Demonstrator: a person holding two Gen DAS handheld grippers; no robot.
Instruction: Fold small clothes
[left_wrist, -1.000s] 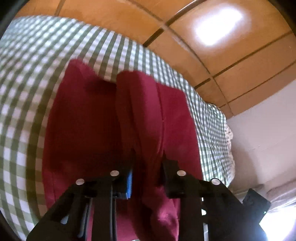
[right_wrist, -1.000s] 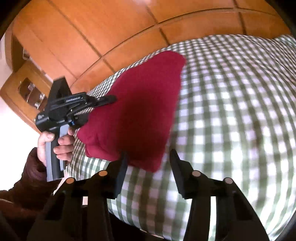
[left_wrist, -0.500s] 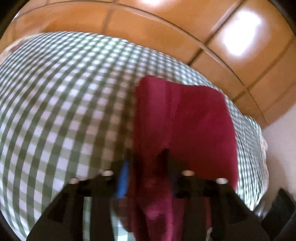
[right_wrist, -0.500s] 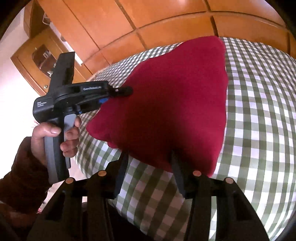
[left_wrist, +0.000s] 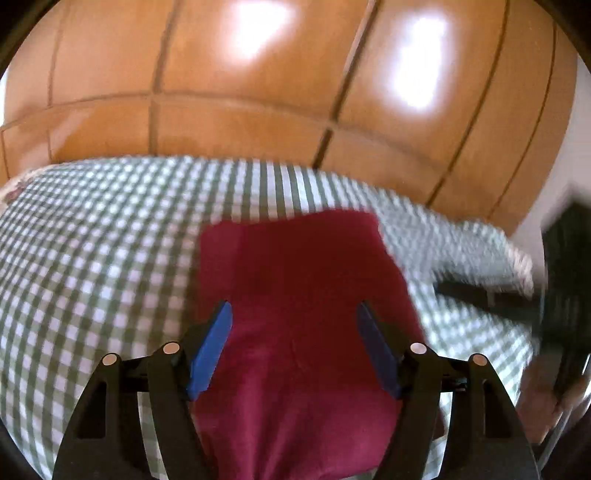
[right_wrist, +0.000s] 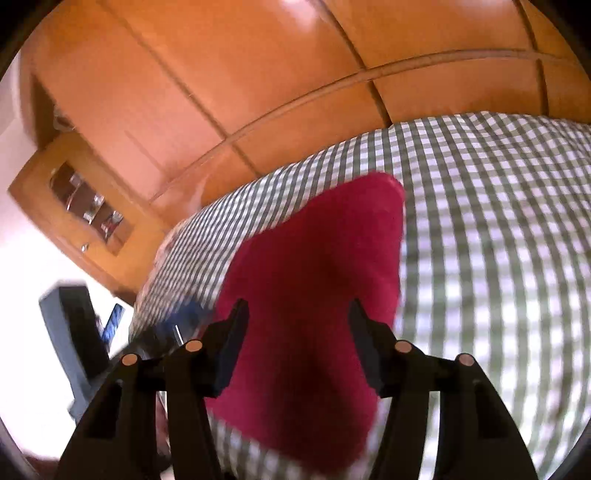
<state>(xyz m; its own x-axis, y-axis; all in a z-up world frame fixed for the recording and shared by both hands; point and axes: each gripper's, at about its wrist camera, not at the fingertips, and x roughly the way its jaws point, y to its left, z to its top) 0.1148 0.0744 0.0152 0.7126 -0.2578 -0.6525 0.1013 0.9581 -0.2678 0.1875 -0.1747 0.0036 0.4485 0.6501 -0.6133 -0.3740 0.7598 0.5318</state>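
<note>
A dark red folded garment (left_wrist: 303, 295) lies flat on the green-and-white checked cloth (left_wrist: 103, 258). My left gripper (left_wrist: 294, 314) is open and empty, its blue-padded fingers spread above the garment's near part. In the right wrist view the garment (right_wrist: 317, 266) lies the same way. My right gripper (right_wrist: 297, 314) is open and empty above its near end. The other gripper shows as a dark blur at the right edge of the left wrist view (left_wrist: 565, 280) and at the left of the right wrist view (right_wrist: 77, 332).
Orange wooden panelled doors (left_wrist: 258, 92) stand behind the covered surface. A wooden cabinet with a glass front (right_wrist: 88, 210) is at the left in the right wrist view. The cloth's edge (right_wrist: 155, 280) drops off at the left of the garment.
My left gripper has let go of the red fold and opened wide; the garment now lies folded flat. Both grippers have drawn back and tilted up, and the views are blurred by motion.
</note>
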